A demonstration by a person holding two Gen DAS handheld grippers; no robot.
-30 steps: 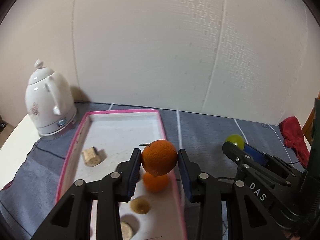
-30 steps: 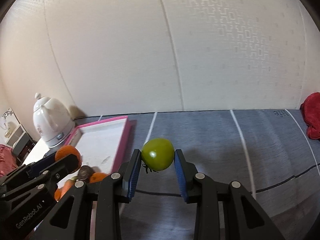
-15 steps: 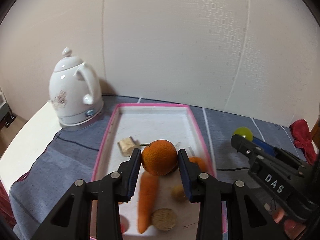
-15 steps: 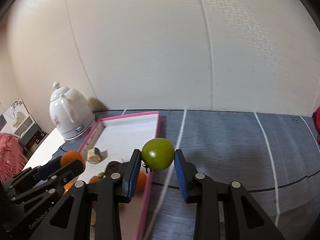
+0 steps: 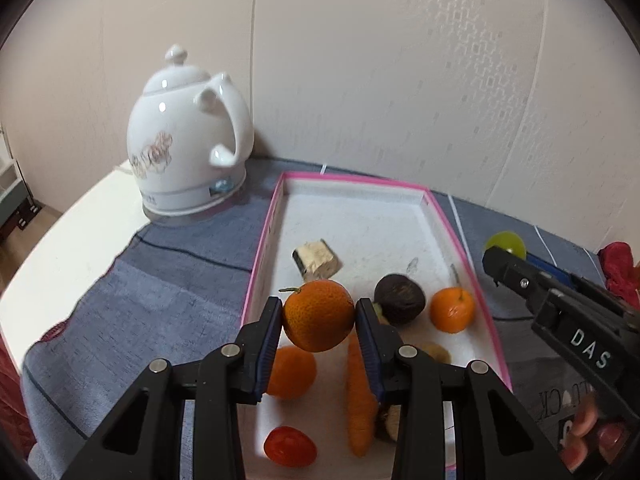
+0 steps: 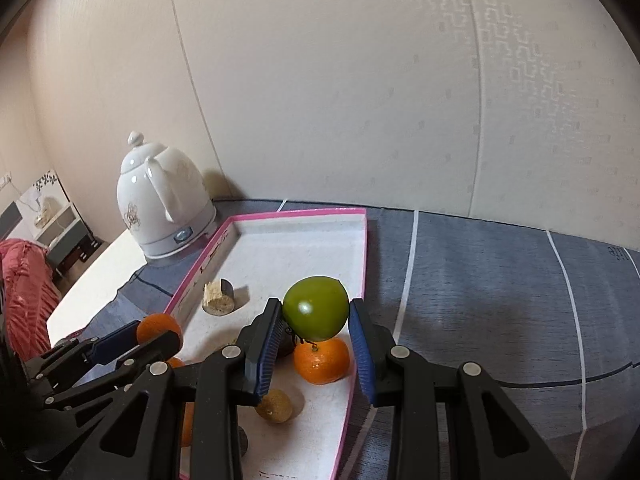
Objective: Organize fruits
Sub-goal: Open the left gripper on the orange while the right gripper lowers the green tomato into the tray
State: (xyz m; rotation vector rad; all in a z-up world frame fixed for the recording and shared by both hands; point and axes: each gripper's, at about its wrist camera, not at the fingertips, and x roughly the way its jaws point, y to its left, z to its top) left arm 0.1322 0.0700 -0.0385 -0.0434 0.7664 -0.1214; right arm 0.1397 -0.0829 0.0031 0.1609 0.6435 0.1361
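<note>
Cloth (image 6: 480,300), grey-blue with thin white and dark lines, covers most of a white table (image 5: 72,248) set against a pale patterned wall (image 6: 360,80). A pink-rimmed tray (image 5: 262,256) with a white floor lies on the cloth, and a white kettle (image 5: 188,144) stands on its base just beyond the tray's far left corner. A red rag (image 5: 620,264) lies at the right edge of the left wrist view.

The left gripper (image 5: 319,316) is clamped on an orange (image 5: 319,315), held above the tray's near left part. The right gripper (image 6: 316,310) is clamped on a green tomato (image 6: 315,307), held above the tray's right rim.

On the tray floor lie a carrot (image 5: 358,396), pointing along the tray; a second orange (image 5: 290,370) under the held one; a dark round fruit (image 5: 400,299); a small tangerine (image 5: 452,309) near the right rim, just beside the dark fruit; a pale chunk with a dark end (image 5: 318,260) further back; a red tomato (image 5: 290,446) nearest the camera; and a small tan ball (image 6: 274,406) in front of the tangerine.
</note>
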